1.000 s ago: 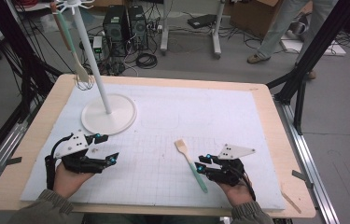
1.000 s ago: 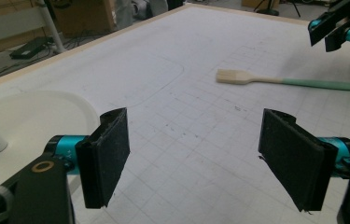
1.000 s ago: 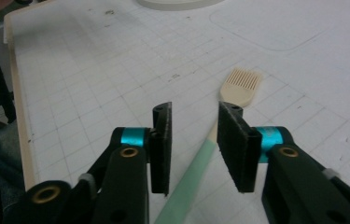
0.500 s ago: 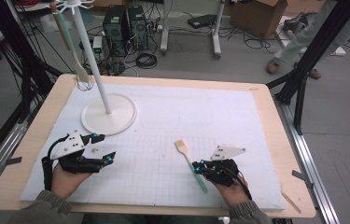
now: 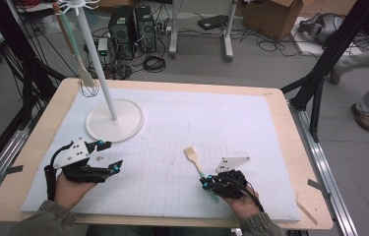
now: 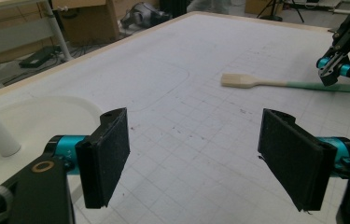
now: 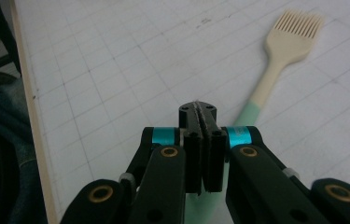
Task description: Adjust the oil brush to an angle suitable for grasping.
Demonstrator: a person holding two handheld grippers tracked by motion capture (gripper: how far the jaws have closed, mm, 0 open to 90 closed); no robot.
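A pastry brush (image 5: 198, 166) with a cream head and a pale green handle lies flat on the white gridded mat (image 5: 256, 132), right of centre near the front. My right gripper (image 5: 205, 183) sits over the handle's near end, jaws shut pad against pad. In the right gripper view the brush (image 7: 280, 60) runs from under the right gripper (image 7: 198, 109) up to the far right. My left gripper (image 5: 111, 156) rests at the front left, open with nothing between its pads. The left gripper view shows that open left gripper (image 6: 193, 158), the brush (image 6: 266, 83) and the right gripper (image 6: 326, 77) beyond.
A white utensil stand (image 5: 114, 125) with a round base and tall pole stands at the back left of the mat. A whisk (image 5: 87, 86) hangs from its top. Cables, computer cases and a person's legs are on the floor beyond the table.
My right gripper has shifted a little left, from beside the brush handle to over its near end. The left gripper has stayed where it was. A person has walked past at the back right.
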